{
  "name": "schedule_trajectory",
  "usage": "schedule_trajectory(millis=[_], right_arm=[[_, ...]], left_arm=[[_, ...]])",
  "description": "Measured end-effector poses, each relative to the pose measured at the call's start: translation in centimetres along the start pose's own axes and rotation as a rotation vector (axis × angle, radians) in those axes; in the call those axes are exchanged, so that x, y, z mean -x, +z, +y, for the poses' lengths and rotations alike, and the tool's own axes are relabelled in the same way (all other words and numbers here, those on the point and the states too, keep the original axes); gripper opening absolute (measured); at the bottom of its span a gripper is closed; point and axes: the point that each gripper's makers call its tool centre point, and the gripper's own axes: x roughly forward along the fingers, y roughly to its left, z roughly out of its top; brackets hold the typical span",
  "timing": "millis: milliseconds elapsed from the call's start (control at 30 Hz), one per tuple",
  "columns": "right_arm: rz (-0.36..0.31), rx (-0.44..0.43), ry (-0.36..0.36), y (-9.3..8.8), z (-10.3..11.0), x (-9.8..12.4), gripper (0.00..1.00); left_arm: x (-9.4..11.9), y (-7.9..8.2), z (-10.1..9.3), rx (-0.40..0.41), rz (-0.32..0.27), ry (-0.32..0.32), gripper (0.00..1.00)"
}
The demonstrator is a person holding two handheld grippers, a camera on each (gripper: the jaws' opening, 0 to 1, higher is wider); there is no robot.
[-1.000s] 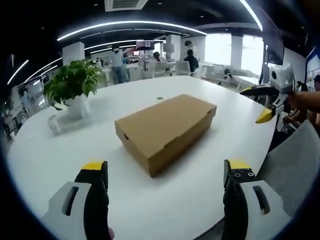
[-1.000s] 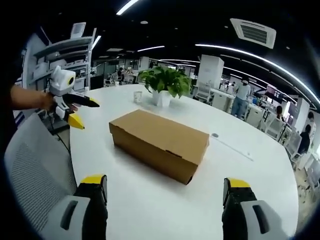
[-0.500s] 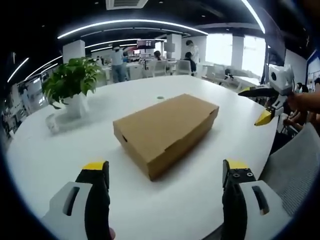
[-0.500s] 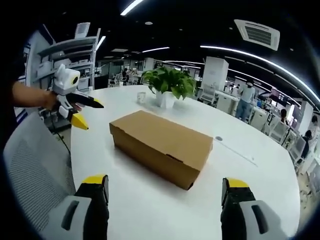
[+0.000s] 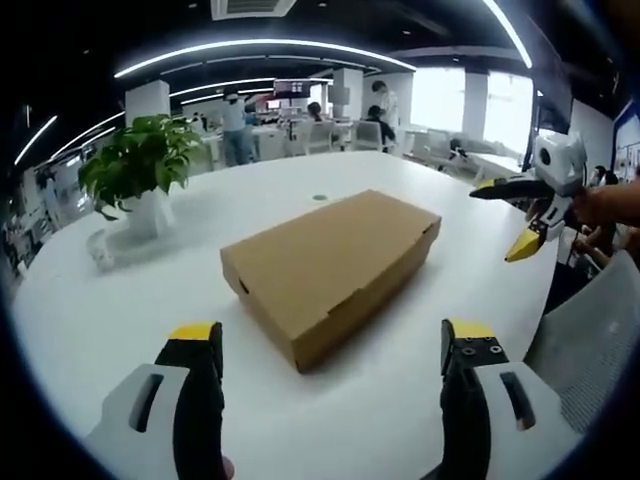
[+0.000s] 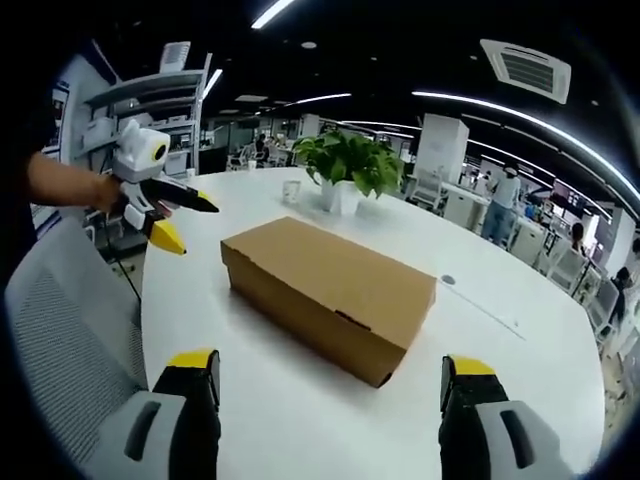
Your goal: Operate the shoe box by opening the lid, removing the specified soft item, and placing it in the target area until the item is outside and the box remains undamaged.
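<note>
on the white table (image 5: 420, 180), in the left gripper view, the box (image 5: 325, 265) lies closed, lid flat, just ahead of the left gripper (image 5: 330, 350), whose jaws stand wide apart and hold nothing. the box looks a touch larger and nearer than a second ago, so this gripper seems to have eased toward it. a plant (image 5: 135, 165) in a white pot stands well off to the left on the table. at the right edge the right gripper (image 5: 520, 215) hangs over the table's rim, jaws parted and empty, held by a hand (image 5: 610, 205).

in the right gripper view, the box (image 6: 330, 290) again sits closed between the right gripper (image 6: 330, 355) jaws' lines of sight, those jaws wide apart with nothing in them. here too the box has grown slightly, so the approach goes on from this side. the left gripper (image 6: 170, 215) shows at the left, parted and empty, above a grey chair (image 6: 60, 340). the plant (image 6: 350, 165) stands beyond the box.

the lid is untouched and the soft item is hidden inside; the task has likely only reached the approach, with the opening yet to begin.
</note>
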Motion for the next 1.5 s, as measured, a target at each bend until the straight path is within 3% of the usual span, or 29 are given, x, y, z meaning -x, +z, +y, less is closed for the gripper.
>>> schedule_trajectory(millis=[700, 1500], right_arm=[[0.006, 0.008, 0.03, 0.1, -1.3, -2.4, 0.84], [0.056, -0.029, 0.022, -0.8, -3.6, -5.6, 0.76]], left_arm=[[-2.0, -0.3, 0.7, 0.027, 0.017, 0.026, 0.78], [-4.6, -1.1, 1.2, 0.036, 0.066, 0.042, 0.75]])
